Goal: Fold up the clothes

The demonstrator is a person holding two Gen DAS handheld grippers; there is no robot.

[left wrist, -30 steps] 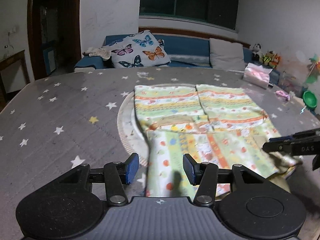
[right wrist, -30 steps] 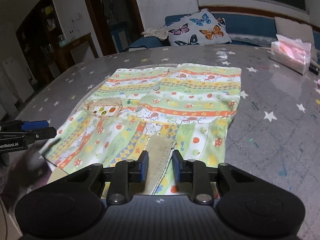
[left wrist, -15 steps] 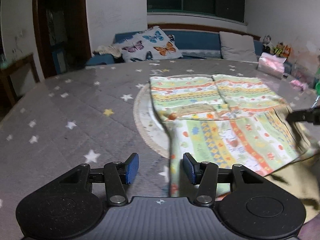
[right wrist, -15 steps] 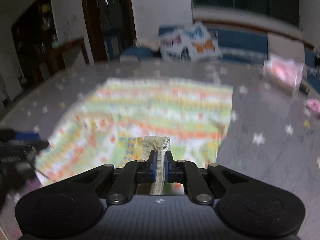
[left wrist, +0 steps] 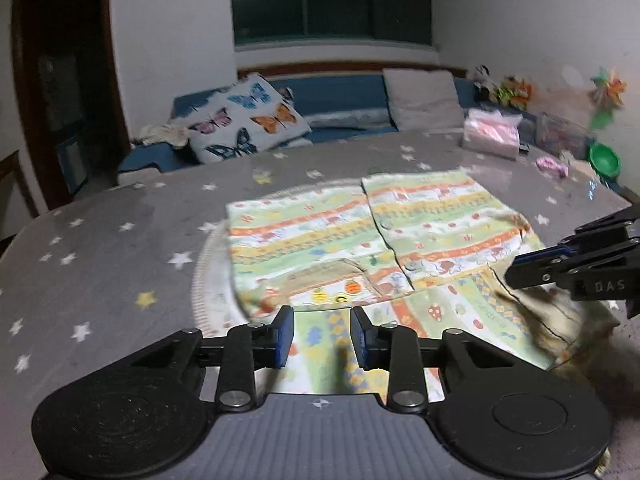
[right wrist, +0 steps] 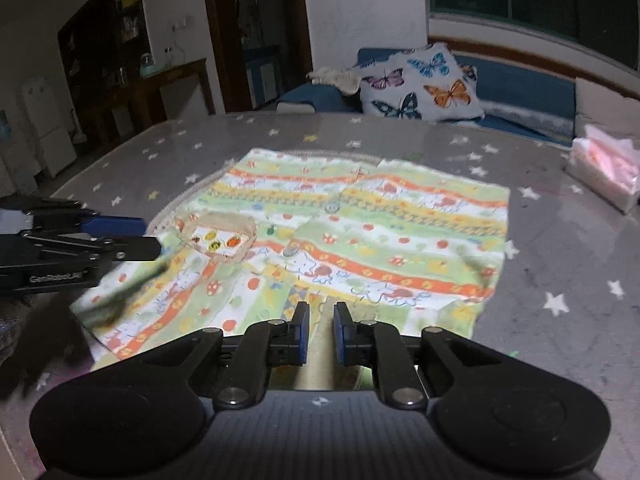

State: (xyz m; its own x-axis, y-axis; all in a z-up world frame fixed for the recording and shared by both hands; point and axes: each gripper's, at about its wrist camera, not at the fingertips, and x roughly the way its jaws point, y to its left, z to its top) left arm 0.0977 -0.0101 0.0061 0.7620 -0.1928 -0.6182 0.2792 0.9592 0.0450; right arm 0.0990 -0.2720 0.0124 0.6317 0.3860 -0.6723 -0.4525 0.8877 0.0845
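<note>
A child's shirt (left wrist: 384,240) with green, orange and yellow stripes lies flat on the grey star-patterned table (left wrist: 100,260); it also shows in the right wrist view (right wrist: 360,232). Its near hem is folded up over the body. My left gripper (left wrist: 322,340) is open over the near left edge of the shirt, with cloth between the fingers. My right gripper (right wrist: 320,332) is partly open over the near right hem, with pale lining cloth in the gap. Each gripper shows in the other's view, the right one (left wrist: 568,268) and the left one (right wrist: 92,240).
A pink tissue pack (left wrist: 492,136) sits at the table's far right edge, also in the right wrist view (right wrist: 604,168). A green bowl (left wrist: 604,158) and small pink item (left wrist: 552,166) lie beyond. A blue sofa with a butterfly pillow (left wrist: 248,120) stands behind the table.
My right gripper shut on the hem's lining, lifted it, and now its jaws have parted again. My left gripper swung left, then back over the shirt's near edge, staying open.
</note>
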